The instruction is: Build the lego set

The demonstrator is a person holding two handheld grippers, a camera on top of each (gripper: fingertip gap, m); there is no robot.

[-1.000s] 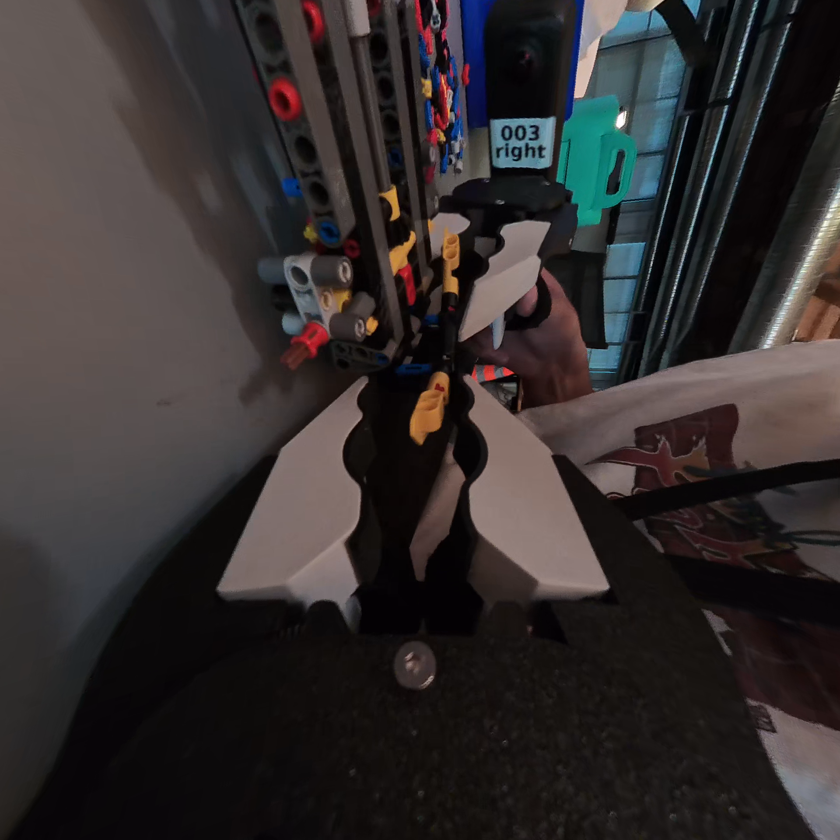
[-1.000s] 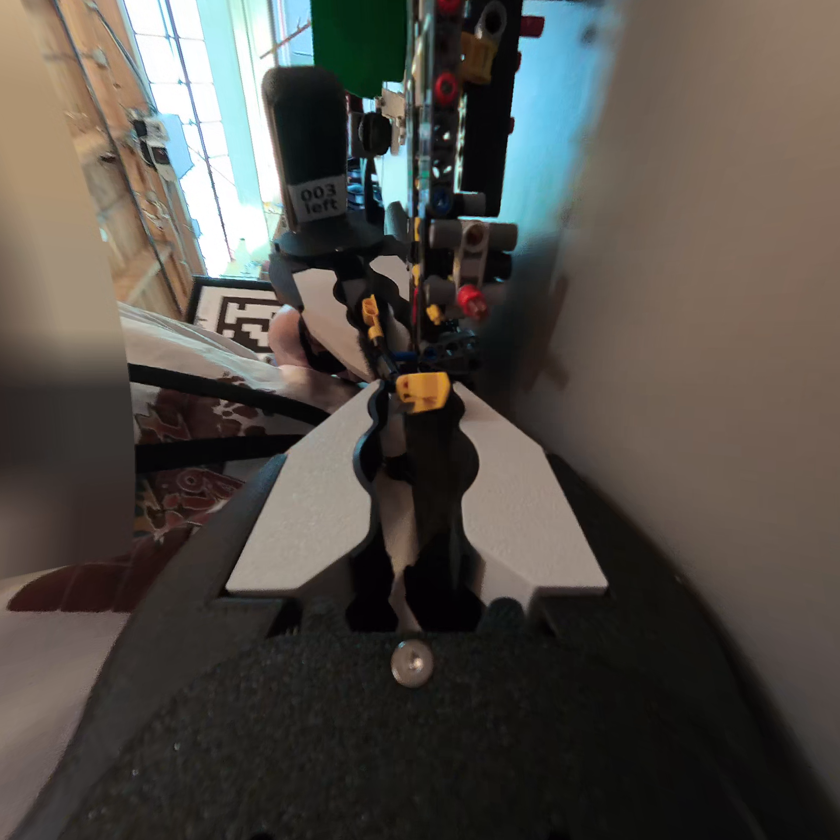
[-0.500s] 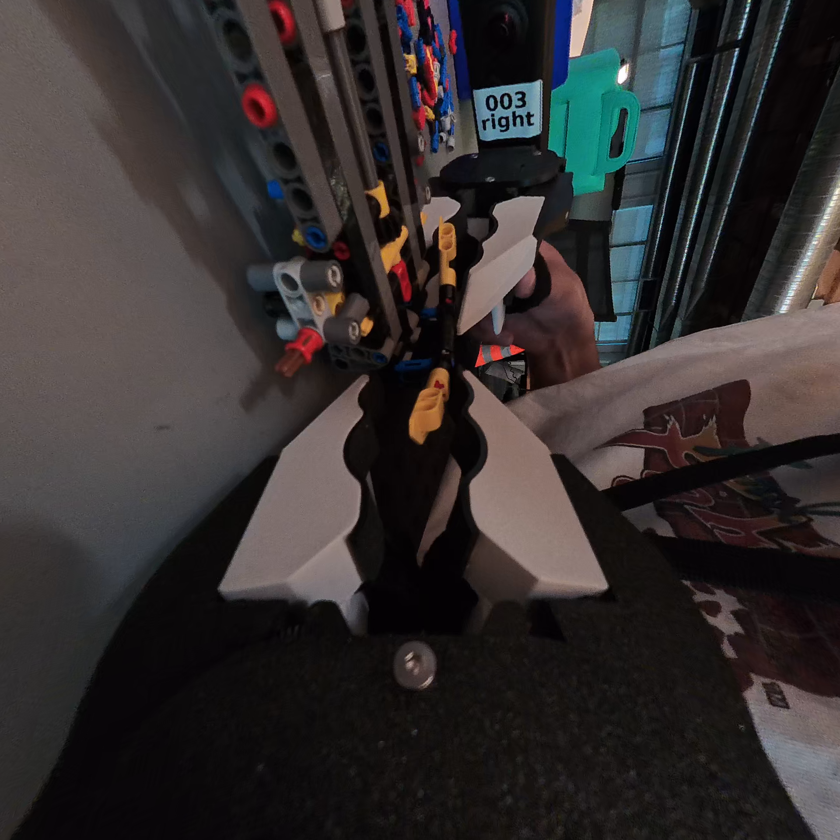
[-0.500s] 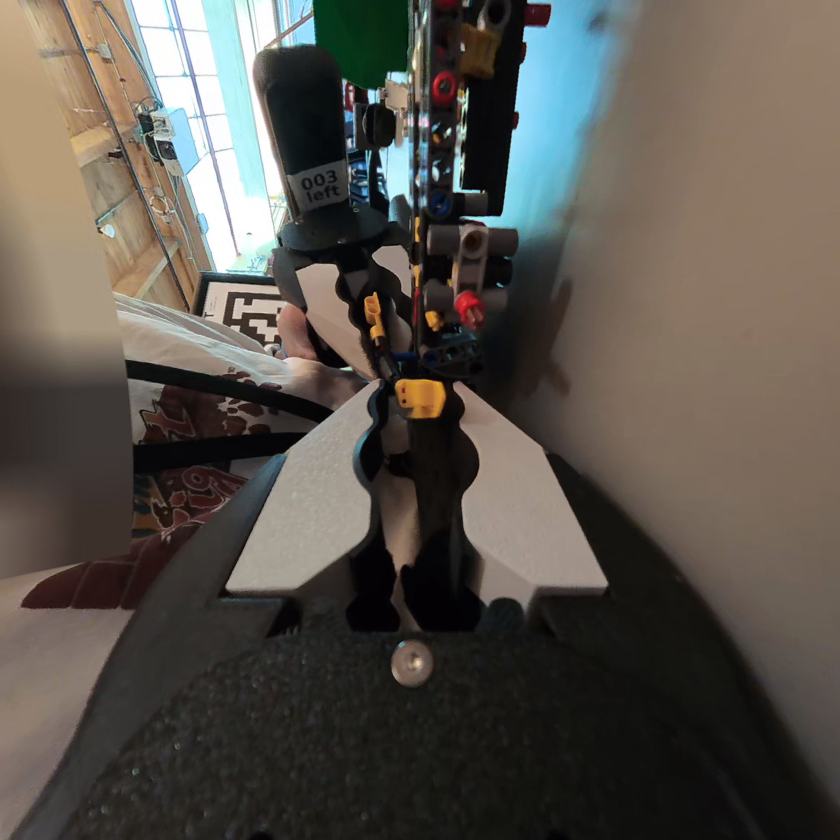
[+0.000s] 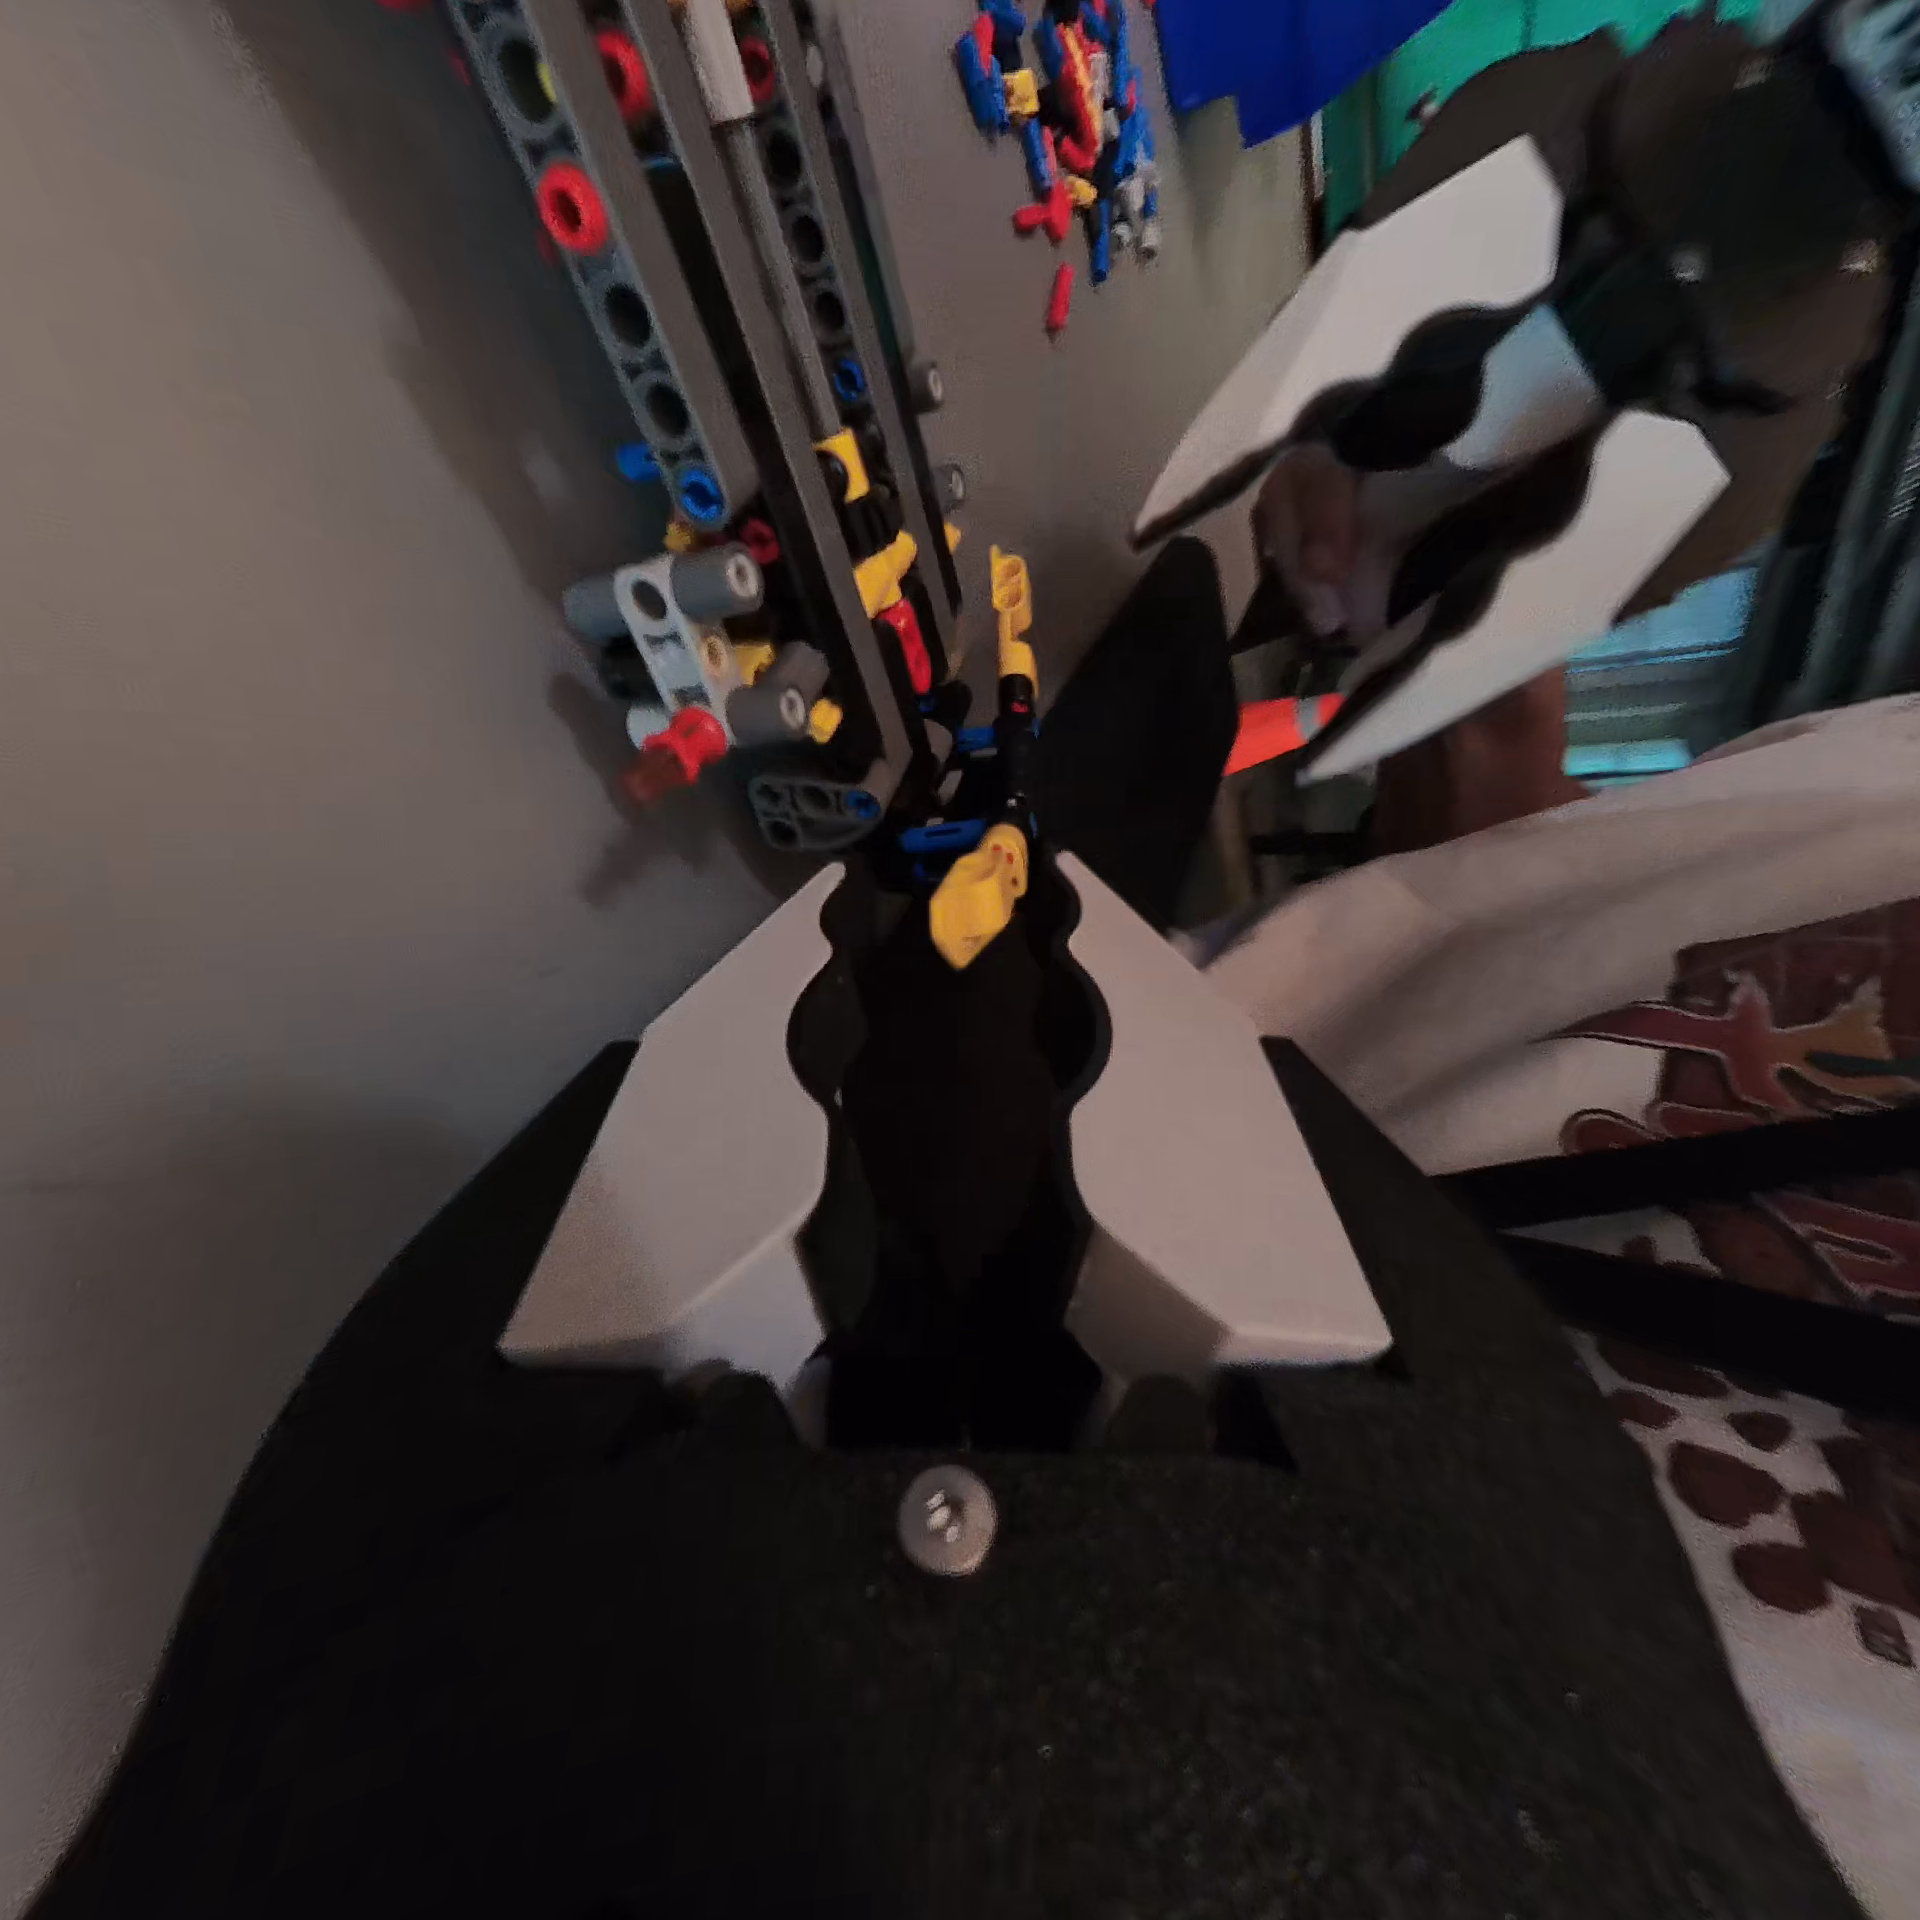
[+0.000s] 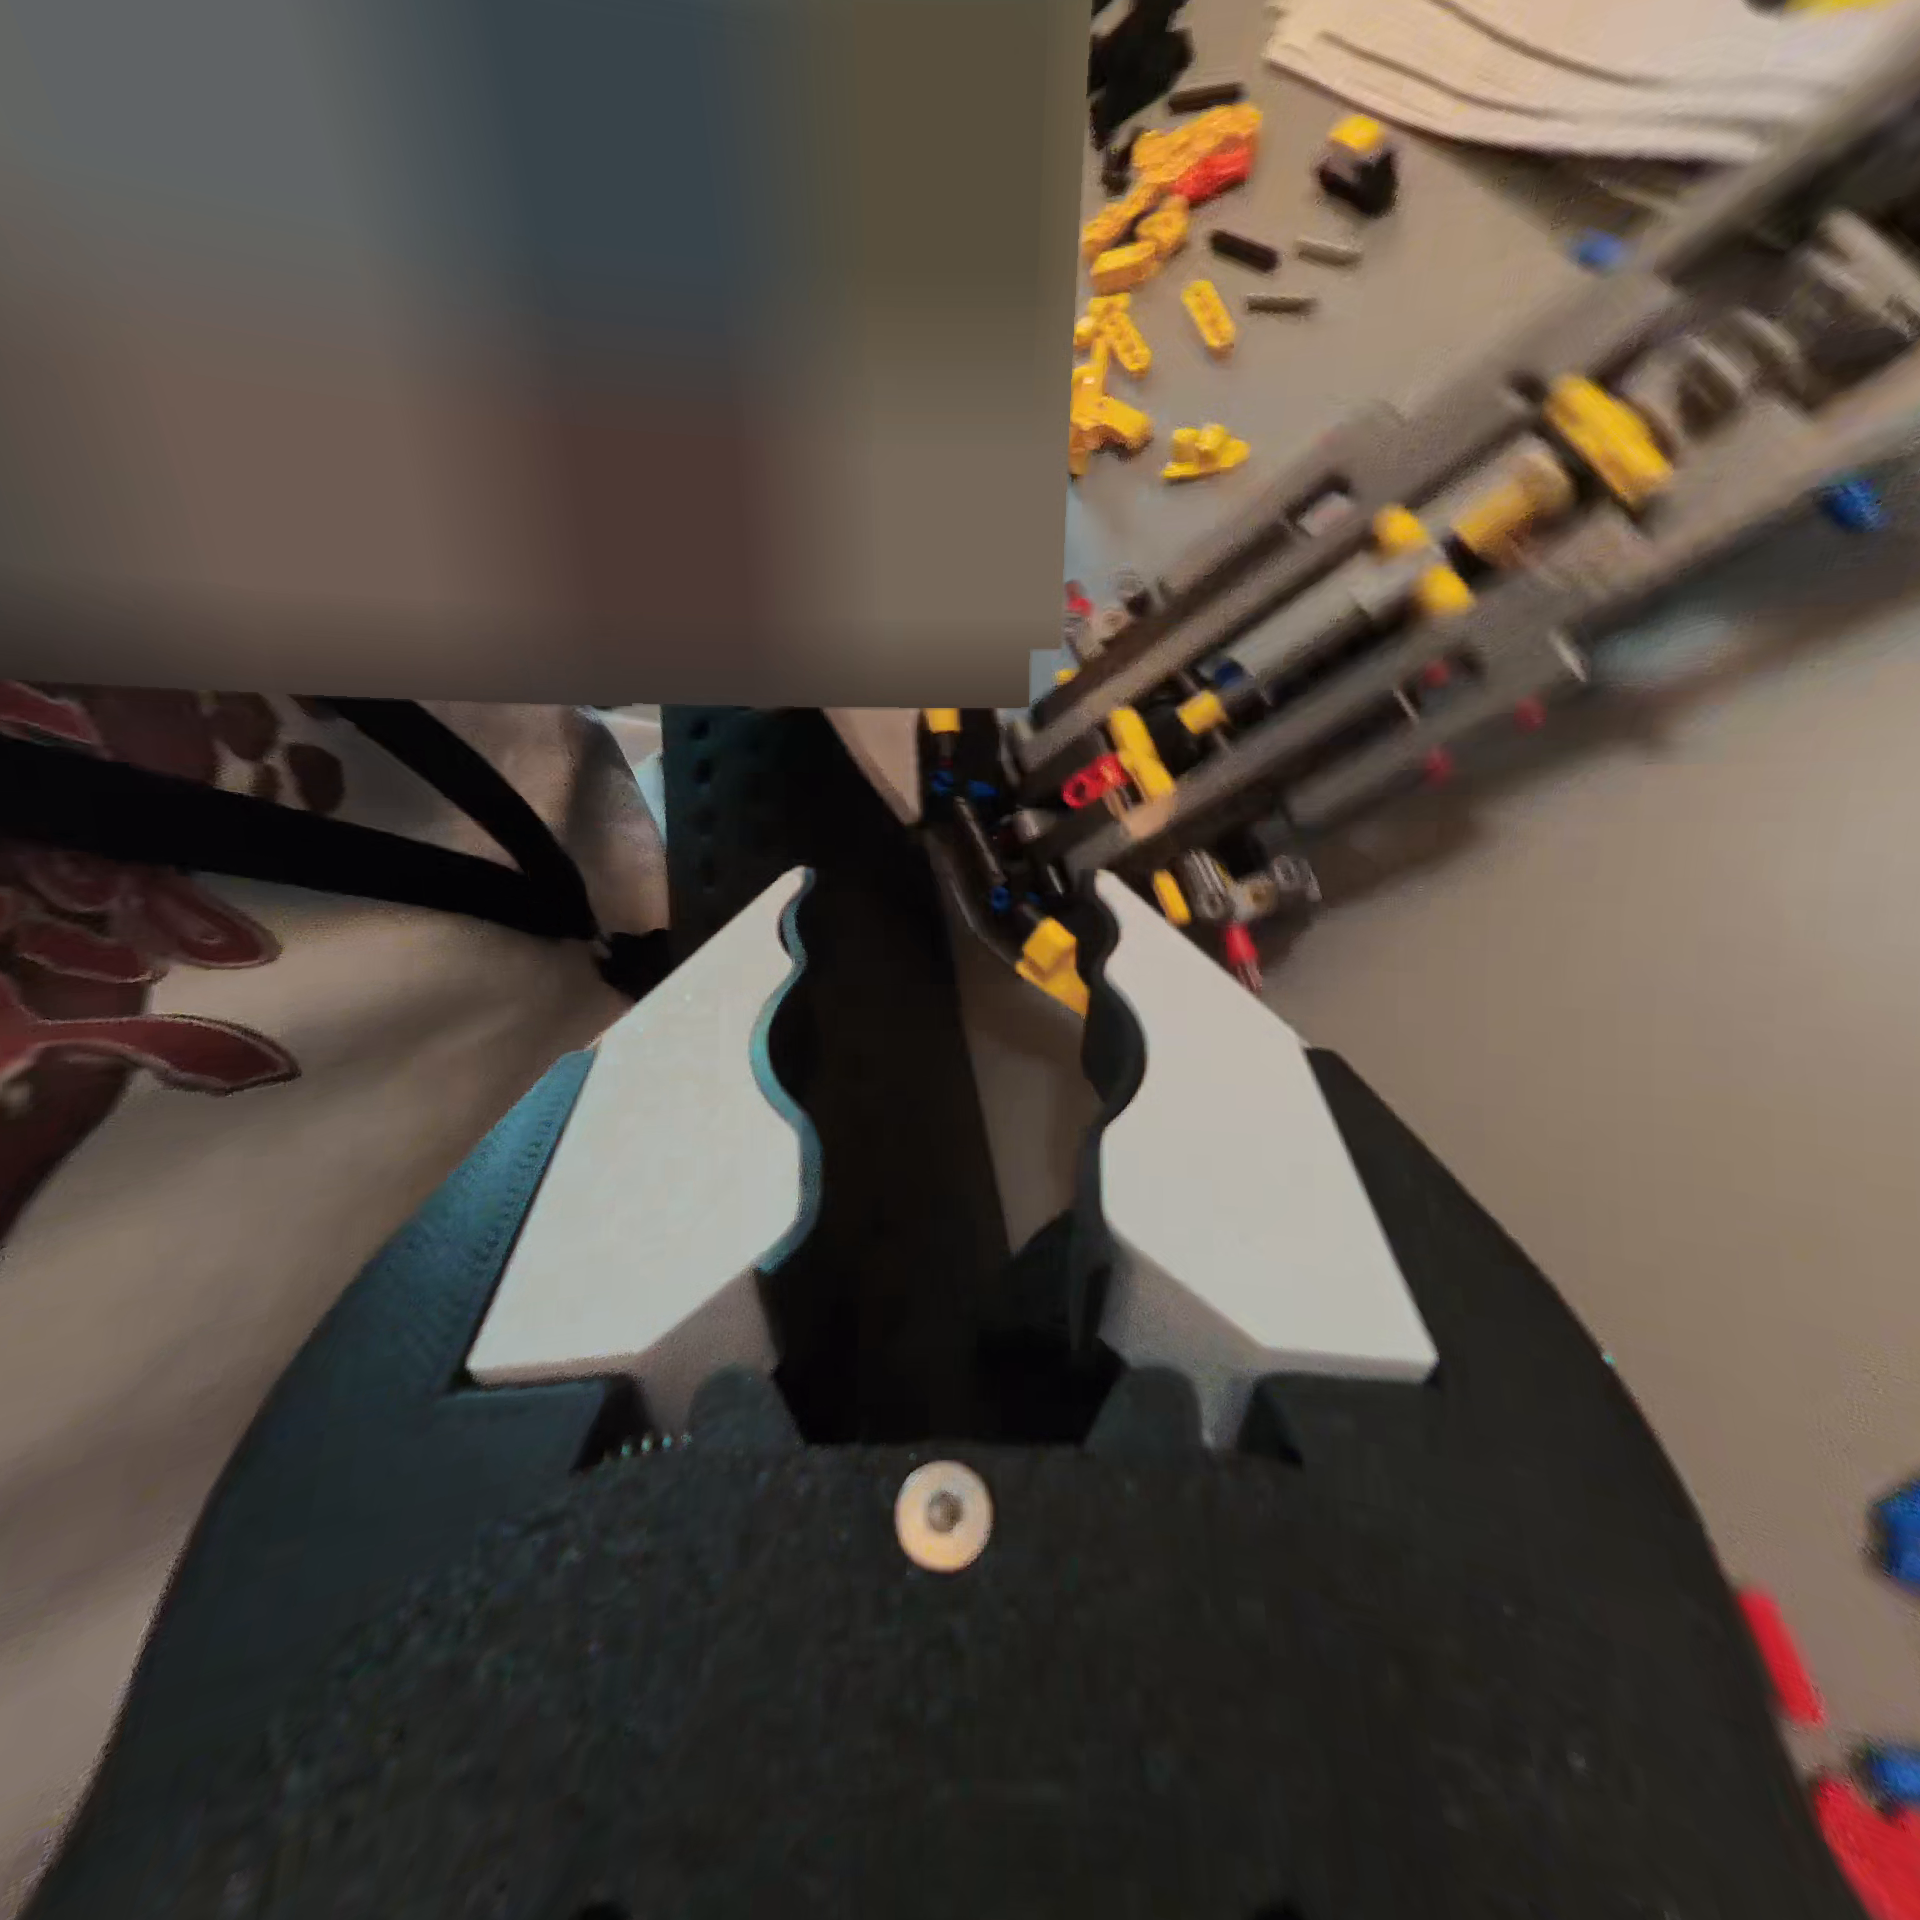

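A long grey Technic assembly [image 5: 748, 436] with red, blue and yellow pins lies along the grey table [image 5: 260, 623]. My left gripper [image 5: 951, 883] is shut on its near end, at a black axle with a yellow connector [image 5: 977, 904]. My right gripper [image 5: 1221, 649] is up and to the right of that end, open and empty. In the right wrist view the right gripper [image 6: 951, 883] has its jaws apart. The assembly [image 6: 1351, 623] runs off to the upper right there, and the yellow connector [image 6: 1049, 956] sits just beside the right finger.
A heap of blue and red loose parts [image 5: 1070, 125] lies beyond the assembly. Yellow and black loose parts [image 6: 1143, 281] and white sheets [image 6: 1558, 62] lie on the table. Blue and red parts [image 6: 1787, 1662] are at the lower right. A person's patterned shirt [image 5: 1662, 1039] is close by. Across from one pair of fingers to the other is roughly 7 cm.
My right gripper has opened, let go of the assembly's end and pulled away up and to the right. My left gripper still holds the end.
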